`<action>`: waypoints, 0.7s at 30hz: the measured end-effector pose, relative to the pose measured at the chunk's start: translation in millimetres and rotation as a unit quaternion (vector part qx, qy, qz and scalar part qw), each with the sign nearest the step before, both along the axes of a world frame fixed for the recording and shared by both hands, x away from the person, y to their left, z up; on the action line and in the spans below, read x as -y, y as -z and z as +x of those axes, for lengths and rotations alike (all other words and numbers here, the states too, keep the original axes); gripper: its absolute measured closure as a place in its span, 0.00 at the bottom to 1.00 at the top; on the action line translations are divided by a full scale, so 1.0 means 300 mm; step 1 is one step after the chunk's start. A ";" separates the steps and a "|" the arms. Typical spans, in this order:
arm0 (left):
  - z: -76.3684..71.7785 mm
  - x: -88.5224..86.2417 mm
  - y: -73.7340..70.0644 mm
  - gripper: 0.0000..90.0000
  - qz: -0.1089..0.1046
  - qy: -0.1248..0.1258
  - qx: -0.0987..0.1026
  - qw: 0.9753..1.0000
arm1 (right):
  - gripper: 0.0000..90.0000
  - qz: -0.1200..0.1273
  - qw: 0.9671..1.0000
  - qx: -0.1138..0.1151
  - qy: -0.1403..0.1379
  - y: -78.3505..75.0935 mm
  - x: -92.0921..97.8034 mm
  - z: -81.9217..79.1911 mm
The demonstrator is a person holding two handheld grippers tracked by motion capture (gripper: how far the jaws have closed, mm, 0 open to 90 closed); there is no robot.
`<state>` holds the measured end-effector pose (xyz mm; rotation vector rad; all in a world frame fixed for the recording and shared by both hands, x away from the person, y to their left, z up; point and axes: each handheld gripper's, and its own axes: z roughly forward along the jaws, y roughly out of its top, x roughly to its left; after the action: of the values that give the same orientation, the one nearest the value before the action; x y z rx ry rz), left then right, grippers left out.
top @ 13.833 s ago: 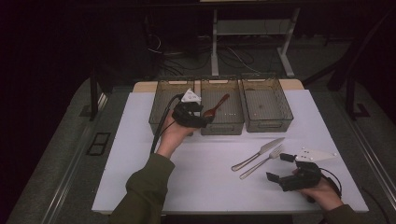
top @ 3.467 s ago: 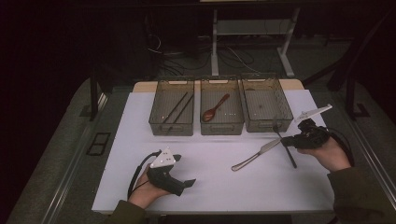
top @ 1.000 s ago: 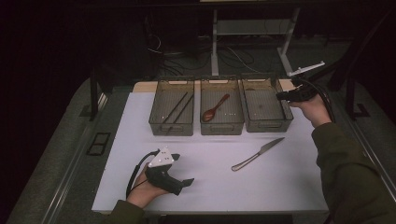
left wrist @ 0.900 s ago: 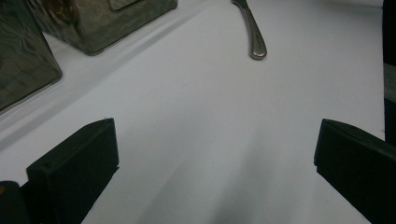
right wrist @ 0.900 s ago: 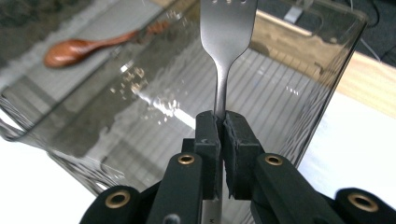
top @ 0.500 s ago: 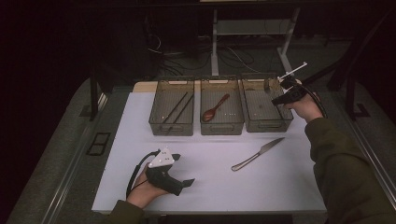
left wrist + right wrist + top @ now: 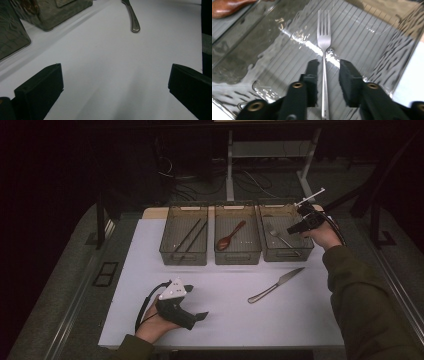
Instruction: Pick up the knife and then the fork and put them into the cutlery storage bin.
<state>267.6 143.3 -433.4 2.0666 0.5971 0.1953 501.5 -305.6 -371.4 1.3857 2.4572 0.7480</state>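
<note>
Two hand-held grippers. Left hand-held gripper [image 7: 200, 315]: rests on table [image 7: 300, 320], jaws wide, empty. Right hand-held gripper [image 7: 325, 75]: over right bin [image 7: 286, 256], jaws slightly parted astride fork [image 7: 323, 45], handle along jaw axis, released or nearly.

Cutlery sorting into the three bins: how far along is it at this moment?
Done: chopsticks lie in the left bin, the wooden spoon in the middle bin. In hand: the right gripper is over the right bin, open, with the fork lying between its fingers. Left: the knife lies on the table; the left gripper rests open.
</note>
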 end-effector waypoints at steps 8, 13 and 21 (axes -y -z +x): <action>0.001 -0.002 0.000 0.00 -0.002 -0.001 0.000 1.000 | 0.53 0.034 0.999 0.035 0.002 -0.034 0.013 -0.030; 0.000 -0.004 0.001 0.00 -0.001 -0.003 -0.002 1.000 | 0.51 0.056 0.997 0.061 -0.009 -0.066 0.019 -0.075; 0.000 -0.003 0.002 0.00 -0.001 -0.002 -0.002 1.000 | 0.54 0.088 0.992 0.082 -0.031 -0.100 0.011 -0.180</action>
<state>267.7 144.2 -433.8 2.0649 0.6038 0.1923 447.4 -309.0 -341.3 1.2518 2.3636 1.0718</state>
